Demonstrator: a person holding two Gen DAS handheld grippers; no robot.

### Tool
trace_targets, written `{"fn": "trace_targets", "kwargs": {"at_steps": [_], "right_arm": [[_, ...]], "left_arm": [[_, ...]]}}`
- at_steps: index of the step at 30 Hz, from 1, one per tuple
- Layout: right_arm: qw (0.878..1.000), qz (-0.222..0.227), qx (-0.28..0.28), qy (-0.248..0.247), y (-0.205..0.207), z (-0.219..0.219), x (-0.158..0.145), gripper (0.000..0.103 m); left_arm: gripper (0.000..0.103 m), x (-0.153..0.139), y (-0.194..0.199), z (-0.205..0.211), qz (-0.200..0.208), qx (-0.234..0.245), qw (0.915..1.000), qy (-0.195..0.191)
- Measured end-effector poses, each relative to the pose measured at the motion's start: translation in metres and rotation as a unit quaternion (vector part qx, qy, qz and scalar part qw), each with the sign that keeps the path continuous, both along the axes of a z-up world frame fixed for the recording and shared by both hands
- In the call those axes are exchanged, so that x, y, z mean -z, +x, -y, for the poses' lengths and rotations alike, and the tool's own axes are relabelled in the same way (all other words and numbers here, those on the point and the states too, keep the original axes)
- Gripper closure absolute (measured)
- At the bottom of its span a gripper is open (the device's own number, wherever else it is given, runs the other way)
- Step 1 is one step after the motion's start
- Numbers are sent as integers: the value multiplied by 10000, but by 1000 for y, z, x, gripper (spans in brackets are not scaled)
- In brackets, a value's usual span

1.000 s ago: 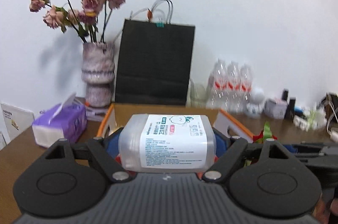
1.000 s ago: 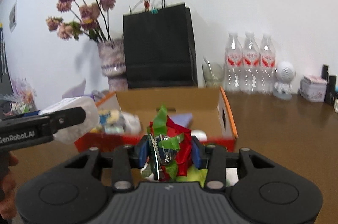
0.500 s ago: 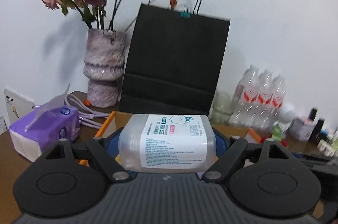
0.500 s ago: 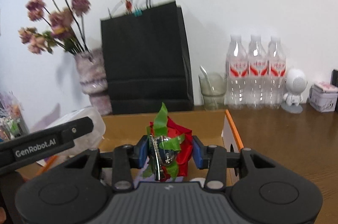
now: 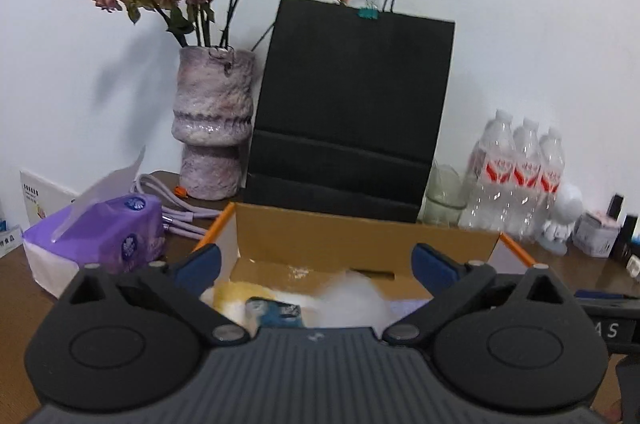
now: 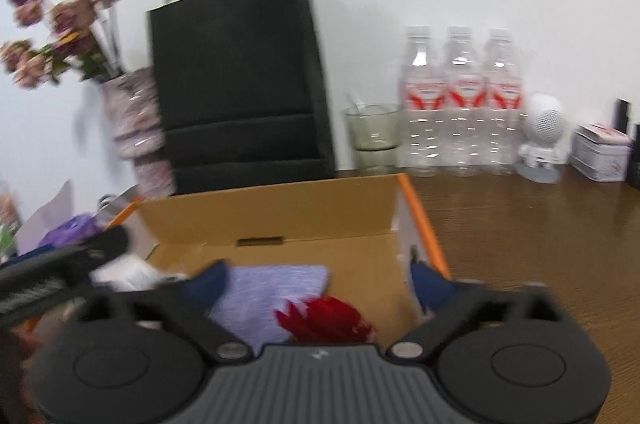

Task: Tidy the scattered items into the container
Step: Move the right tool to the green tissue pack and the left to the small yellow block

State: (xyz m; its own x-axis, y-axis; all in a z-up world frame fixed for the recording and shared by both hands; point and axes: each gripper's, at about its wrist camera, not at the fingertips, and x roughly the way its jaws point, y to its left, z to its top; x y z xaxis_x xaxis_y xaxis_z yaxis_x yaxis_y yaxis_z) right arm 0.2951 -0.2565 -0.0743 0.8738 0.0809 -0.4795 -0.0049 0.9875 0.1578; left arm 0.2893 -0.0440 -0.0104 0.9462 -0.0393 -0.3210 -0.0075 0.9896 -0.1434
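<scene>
We see both grippers over the cardboard box [image 5: 360, 230]. Left gripper [image 5: 316, 270]: jaws spread, nothing between them. Right gripper [image 6: 320, 282]: jaws spread too. A red-wrapped item [image 6: 328, 318] lies in the box beside a lilac cloth [image 6: 272, 290].

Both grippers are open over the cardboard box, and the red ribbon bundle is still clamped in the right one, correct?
Not quite. The right gripper is open with nothing between its fingers; the right wrist view shows the red ribbon bundle lying in the cardboard box. The left gripper is open too.
</scene>
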Motion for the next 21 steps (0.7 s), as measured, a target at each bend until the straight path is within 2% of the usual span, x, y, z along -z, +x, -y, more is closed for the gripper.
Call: {"fn": "trace_targets", "kwargs": {"at_steps": [5,14,18,21], "right_arm": [[9990,1,-80,430,0,13,-2,0],[9995,13,-81,315,-1,9,-3,0],[9996,73,-73,266,-4,11,-9,0],[9998,203,-64,42,-17,13,-26,0]], "left_arm": [[0,-3,-1,-2,14,-177,9997,151],[0,-2,2,-6,-100,-201,9997,129],[0,-11,-4,-13,-10,-161,9999,52],[0,-25,-17,-28,136,-249,9996,-25]]}}
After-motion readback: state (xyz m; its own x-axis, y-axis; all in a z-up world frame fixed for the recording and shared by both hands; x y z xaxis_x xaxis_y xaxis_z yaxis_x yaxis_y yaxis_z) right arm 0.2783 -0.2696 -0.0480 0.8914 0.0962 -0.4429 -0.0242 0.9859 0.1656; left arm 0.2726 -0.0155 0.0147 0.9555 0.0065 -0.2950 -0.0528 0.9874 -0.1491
